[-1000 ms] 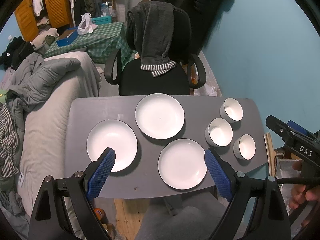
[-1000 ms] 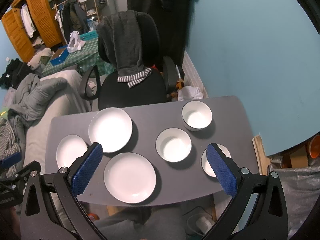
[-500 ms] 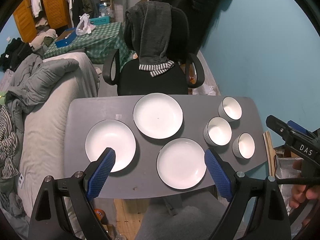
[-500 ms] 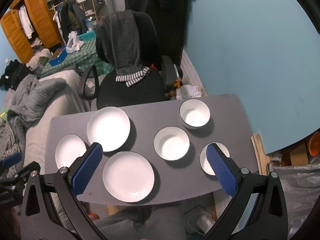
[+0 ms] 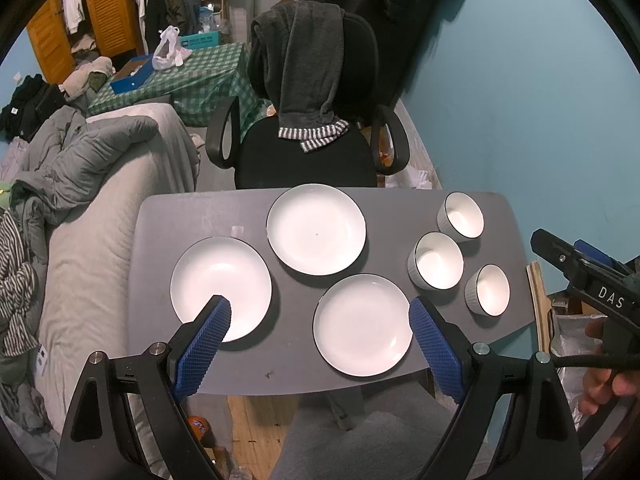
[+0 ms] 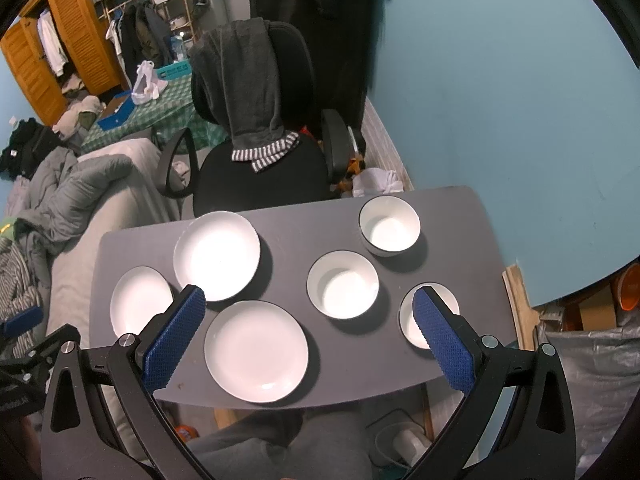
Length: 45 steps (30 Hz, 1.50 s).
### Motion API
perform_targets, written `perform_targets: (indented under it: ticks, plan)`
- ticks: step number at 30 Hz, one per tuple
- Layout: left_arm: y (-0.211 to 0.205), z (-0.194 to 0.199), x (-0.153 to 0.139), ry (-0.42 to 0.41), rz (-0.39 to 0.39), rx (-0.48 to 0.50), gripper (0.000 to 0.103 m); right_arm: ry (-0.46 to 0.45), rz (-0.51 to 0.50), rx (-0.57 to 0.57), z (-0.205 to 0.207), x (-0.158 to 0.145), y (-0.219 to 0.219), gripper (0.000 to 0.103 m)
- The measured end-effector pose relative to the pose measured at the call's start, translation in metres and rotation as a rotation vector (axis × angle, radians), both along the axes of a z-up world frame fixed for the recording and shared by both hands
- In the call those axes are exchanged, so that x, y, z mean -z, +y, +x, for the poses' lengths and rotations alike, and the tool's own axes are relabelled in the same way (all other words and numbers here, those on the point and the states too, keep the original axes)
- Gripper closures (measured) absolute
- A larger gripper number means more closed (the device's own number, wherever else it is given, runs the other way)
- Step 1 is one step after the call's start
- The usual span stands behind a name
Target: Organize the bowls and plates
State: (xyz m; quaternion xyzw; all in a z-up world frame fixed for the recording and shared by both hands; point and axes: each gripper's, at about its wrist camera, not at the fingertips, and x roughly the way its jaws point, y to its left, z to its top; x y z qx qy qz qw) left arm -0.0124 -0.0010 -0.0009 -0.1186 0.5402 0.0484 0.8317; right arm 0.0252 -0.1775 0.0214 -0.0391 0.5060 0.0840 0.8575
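Note:
Three white plates lie on the grey table (image 5: 384, 216): a left plate (image 5: 221, 282), a far plate (image 5: 316, 229) and a near plate (image 5: 362, 324). Three white bowls stand at the right: a far bowl (image 5: 461, 215), a middle bowl (image 5: 437, 260) and a near bowl (image 5: 488, 289). The right wrist view shows the same plates (image 6: 256, 350) (image 6: 217, 255) (image 6: 140, 300) and bowls (image 6: 343, 283) (image 6: 390, 224) (image 6: 426, 320). My left gripper (image 5: 318, 316) is open and empty, high above the near plate. My right gripper (image 6: 308, 306) is open and empty, high above the table's front.
A black office chair (image 5: 308, 136) draped with a grey garment stands behind the table. A bed with grey bedding (image 5: 80, 184) lies to the left. A blue wall (image 5: 520, 100) is close on the right. My legs show below the table's front edge.
Both grippers have shifted slightly, so the table sits a little further left in view. Plates and bowls have not moved. Both grippers stay open.

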Motion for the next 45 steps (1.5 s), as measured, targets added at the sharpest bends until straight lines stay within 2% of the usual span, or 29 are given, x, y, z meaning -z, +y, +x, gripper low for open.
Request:
perform_targets:
  ticks: [10,16,23,27,31,39,45]
  plan:
    - [-0.004,0.003,0.012,0.022,-0.025,0.006,0.011,0.022,-0.018,0.01,-0.002,0.012,-0.007,0.001]
    - [0.003,0.008,0.029,0.063,-0.058,0.002,0.011,0.006,-0.057,-0.004,0.004,0.014,-0.009,0.001]
    - [0.017,0.014,0.051,0.093,-0.106,-0.006,0.011,0.022,-0.034,-0.058,0.019,0.022,-0.013,0.001]
    - [0.021,0.017,0.072,0.126,-0.09,0.001,0.011,0.046,-0.054,-0.122,0.024,0.039,-0.012,0.001]
    - [0.021,0.017,0.091,0.139,-0.122,0.015,0.011,0.102,-0.036,-0.173,0.027,0.06,-0.012,0.001]
    - [0.013,0.018,0.131,0.19,-0.184,0.029,0.011,0.215,-0.004,-0.184,0.025,0.107,-0.013,0.001]
    - [0.016,0.015,0.155,0.208,-0.208,0.019,0.011,0.254,-0.004,-0.189,0.02,0.135,-0.017,0.001]
